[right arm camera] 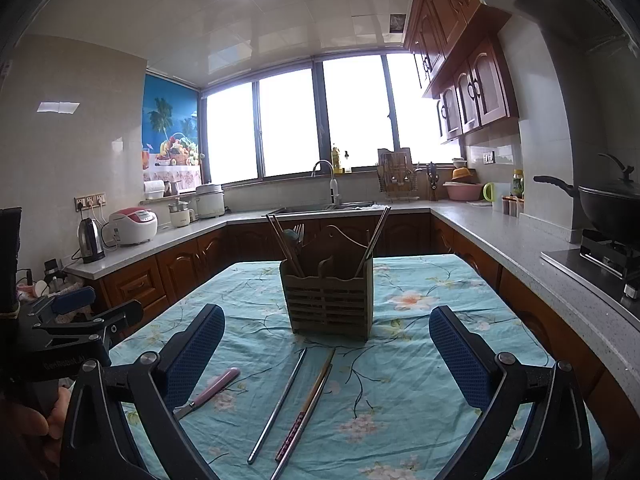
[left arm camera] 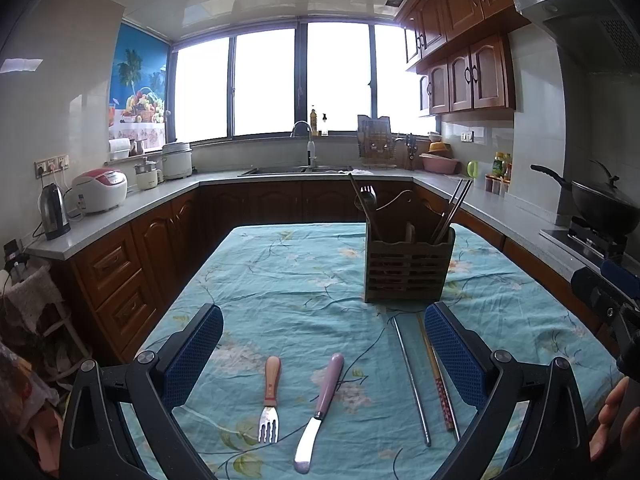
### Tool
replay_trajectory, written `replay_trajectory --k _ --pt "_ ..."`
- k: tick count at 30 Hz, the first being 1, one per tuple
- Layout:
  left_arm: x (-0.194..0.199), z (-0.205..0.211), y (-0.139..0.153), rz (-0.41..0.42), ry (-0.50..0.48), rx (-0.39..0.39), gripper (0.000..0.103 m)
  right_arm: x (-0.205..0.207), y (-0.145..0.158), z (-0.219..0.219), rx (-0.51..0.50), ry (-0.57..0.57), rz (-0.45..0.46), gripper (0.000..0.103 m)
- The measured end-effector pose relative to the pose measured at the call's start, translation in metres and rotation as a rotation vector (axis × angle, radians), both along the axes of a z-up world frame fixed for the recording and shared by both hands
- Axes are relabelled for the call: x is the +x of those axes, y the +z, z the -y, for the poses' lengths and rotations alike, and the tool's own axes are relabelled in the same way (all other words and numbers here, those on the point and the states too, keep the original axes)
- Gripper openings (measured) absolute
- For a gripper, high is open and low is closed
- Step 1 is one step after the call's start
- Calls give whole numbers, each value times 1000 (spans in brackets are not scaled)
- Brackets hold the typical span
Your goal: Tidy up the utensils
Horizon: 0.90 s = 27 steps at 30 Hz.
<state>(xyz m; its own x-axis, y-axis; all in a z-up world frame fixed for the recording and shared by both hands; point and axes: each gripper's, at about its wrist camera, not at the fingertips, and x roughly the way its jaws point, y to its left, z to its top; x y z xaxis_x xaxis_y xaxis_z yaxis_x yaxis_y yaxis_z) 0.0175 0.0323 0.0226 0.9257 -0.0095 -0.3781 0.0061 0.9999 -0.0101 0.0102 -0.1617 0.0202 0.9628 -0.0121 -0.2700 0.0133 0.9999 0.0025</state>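
Note:
A slatted wooden utensil holder (left arm camera: 408, 266) stands on the floral tablecloth (left arm camera: 288, 272), with chopsticks and a spoon in it. It also shows in the right wrist view (right arm camera: 330, 300). On the cloth lie a wooden-handled fork (left arm camera: 271, 398), a pink-handled knife (left arm camera: 320, 404), a metal chopstick (left arm camera: 412, 382) and a patterned chopstick (left arm camera: 438, 376). My left gripper (left arm camera: 324, 344) is open and empty above the fork and knife. My right gripper (right arm camera: 326, 354) is open and empty above the chopsticks (right arm camera: 296, 404), with the knife (right arm camera: 210, 392) at its left finger.
Kitchen counters (left arm camera: 120, 208) run around the table on three sides, with a kettle (left arm camera: 54, 210), rice cooker (left arm camera: 102, 190), sink (left arm camera: 296, 169) and a wok on the stove (left arm camera: 600, 204). The left gripper's body shows at the left edge of the right wrist view (right arm camera: 68, 328).

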Motion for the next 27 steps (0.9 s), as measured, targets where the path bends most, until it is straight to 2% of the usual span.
replay_trajectory --k 15,27 --pt "11 2 -3 -21 4 3 102 6 -1 1 11 9 -10 103" --pt "26 6 2 -38 -10 -18 102 25 -10 11 28 5 -42 103"
